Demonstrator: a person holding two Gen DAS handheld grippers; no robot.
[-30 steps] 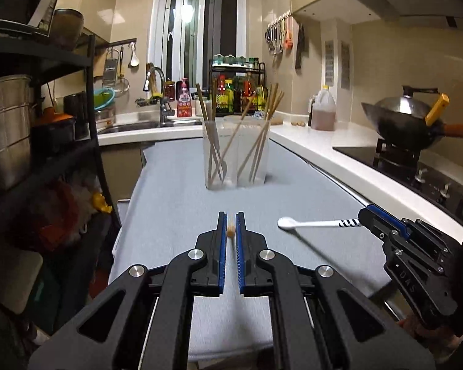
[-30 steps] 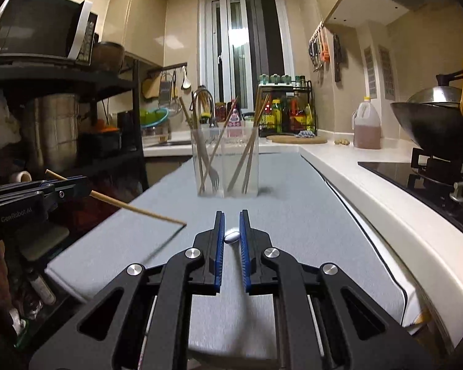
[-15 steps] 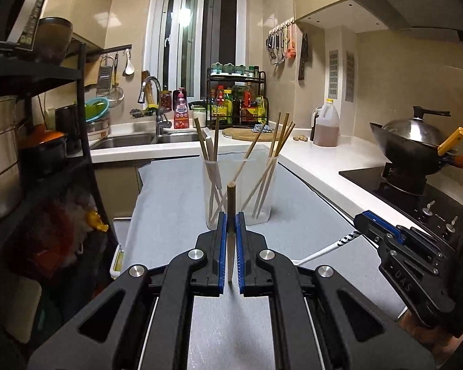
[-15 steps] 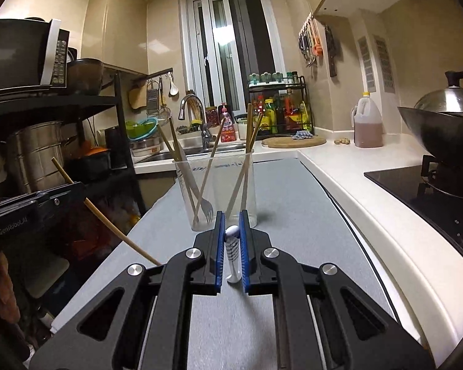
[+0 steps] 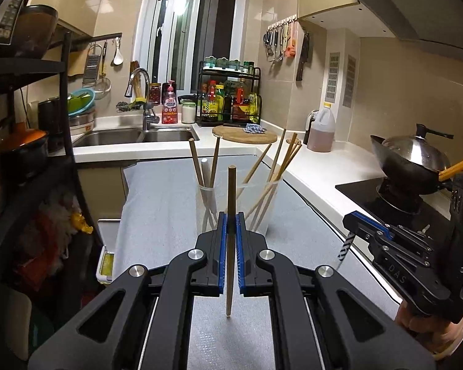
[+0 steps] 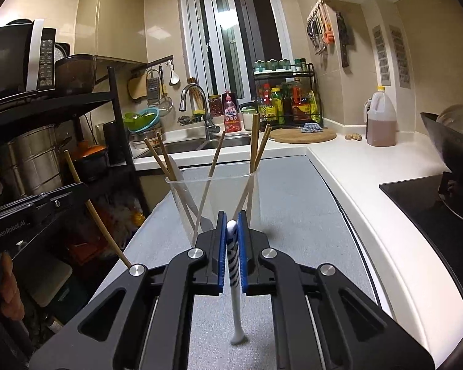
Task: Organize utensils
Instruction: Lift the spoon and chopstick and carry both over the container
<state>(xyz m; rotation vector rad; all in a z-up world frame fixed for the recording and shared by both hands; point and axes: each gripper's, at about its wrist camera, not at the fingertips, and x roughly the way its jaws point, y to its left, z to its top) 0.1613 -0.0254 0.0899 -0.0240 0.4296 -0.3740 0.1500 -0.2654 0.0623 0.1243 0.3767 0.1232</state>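
Nearest to us, our left gripper (image 5: 230, 226) is clamped on a single wooden chopstick (image 5: 230, 191), which stands almost upright between the blue pads, its thin tip hanging below the jaws over the grey mat (image 5: 169, 209). Our right gripper (image 6: 231, 231) is clamped on a white spoon (image 6: 236, 308) with a dark-striped handle; the handle end pokes up between the pads and the bowl hangs down toward the mat.

Just beyond both grippers stands a clear plastic holder (image 6: 213, 197) on the mat, already bristling with chopsticks that lean outward in every direction. The holder appears to have two sides, though we cannot tell for certain where the divider runs.

Our worry is mostly about that holder. It looks light and tall, so we judge that a jaw or a utensil bumping its rim could tip it and spill everything. The leaning sticks crowd the opening, so the chopstick we carry could catch on one and jam or skid out of the grip. The spoon is pinched on a slim, smooth handle and might pivot or slip. With both grippers near each other, they could also knock together.

Farther back lie the white counter (image 5: 318, 166), the sink (image 5: 132, 137), and a wok (image 5: 413, 163) on the stove.
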